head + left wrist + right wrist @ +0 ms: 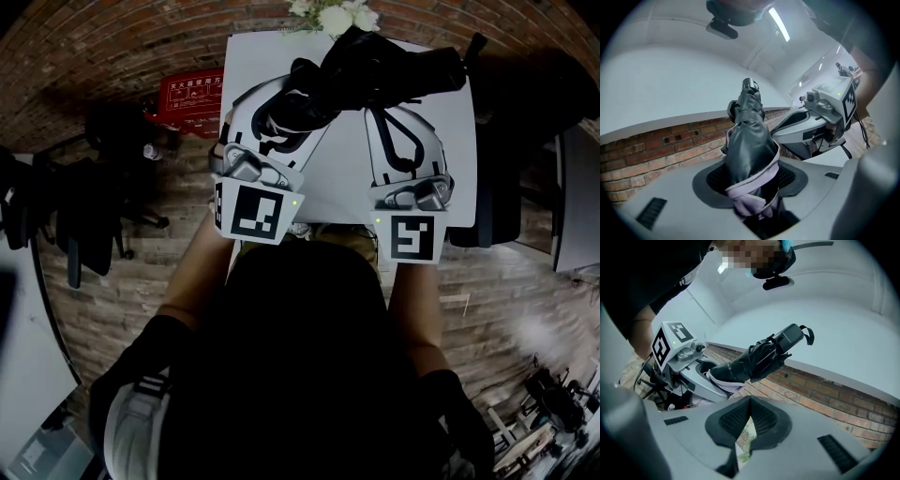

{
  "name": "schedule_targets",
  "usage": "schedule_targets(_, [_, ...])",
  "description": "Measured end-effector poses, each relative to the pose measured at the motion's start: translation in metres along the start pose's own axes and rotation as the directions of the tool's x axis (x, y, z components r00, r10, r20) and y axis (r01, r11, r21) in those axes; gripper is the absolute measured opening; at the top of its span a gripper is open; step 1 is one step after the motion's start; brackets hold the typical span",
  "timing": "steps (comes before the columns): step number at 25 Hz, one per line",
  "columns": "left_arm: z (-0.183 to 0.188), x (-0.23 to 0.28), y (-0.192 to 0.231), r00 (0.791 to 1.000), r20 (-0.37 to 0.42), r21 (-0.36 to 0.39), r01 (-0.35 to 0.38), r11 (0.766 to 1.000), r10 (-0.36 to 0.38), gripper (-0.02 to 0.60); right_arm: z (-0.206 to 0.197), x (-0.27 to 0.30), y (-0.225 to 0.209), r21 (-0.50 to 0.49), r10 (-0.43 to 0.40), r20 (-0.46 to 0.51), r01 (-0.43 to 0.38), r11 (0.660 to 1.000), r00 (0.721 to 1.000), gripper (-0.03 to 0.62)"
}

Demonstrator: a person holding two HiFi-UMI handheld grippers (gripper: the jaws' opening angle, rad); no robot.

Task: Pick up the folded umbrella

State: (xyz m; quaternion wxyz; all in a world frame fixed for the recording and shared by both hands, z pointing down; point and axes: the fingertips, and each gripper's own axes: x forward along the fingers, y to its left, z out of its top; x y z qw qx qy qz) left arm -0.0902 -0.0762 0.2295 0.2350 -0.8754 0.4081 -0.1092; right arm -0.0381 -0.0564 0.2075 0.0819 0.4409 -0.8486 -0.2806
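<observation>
Right now your left gripper (750,187) has its fingers (717,180) roughly half closed and pressed onto the folded umbrella (747,150), with the bunched canopy end clamped between the ribbed black pads. From those fingertips the umbrella runs straight away from you, held in the air by that one gripper. Its canopy is smooth, slightly glossy black fabric edged with a pale lilac band, and it narrows to a stubby black handle (750,86) at the far end.

Your right gripper (749,416) sits just to the right of the left fingers, apart from the umbrella. Its pads meet at the tips, leaving only a thin slit behind them, and they grip nothing. Seen along those fingers, the umbrella passes above and to the left of the tips, its handle trailing a short black loop.

Below both pairs of fingers lies a flat, matte white table (342,178) with straight edges. Past the fingertips, at the table's far edge, stands a bunch of white flowers (333,14). Off to the left of your left fingers, beyond the table's side, a red box (192,94) sits on the brown floor (506,300), near some black chairs (94,197). Farthest ahead of the fingers the wall (661,140) shows a rough band of red brick low down and plain white above.
</observation>
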Motion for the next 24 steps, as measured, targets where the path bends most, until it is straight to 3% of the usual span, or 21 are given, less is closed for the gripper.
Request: schedule_targets(24, [0.0003,-0.0006,-0.0007,1.0,-0.003,0.012,0.001,1.0,-0.001,0.226,0.0017,0.0002,0.0021,-0.009,-0.003,0.012,0.003,1.0,1.0,0.028])
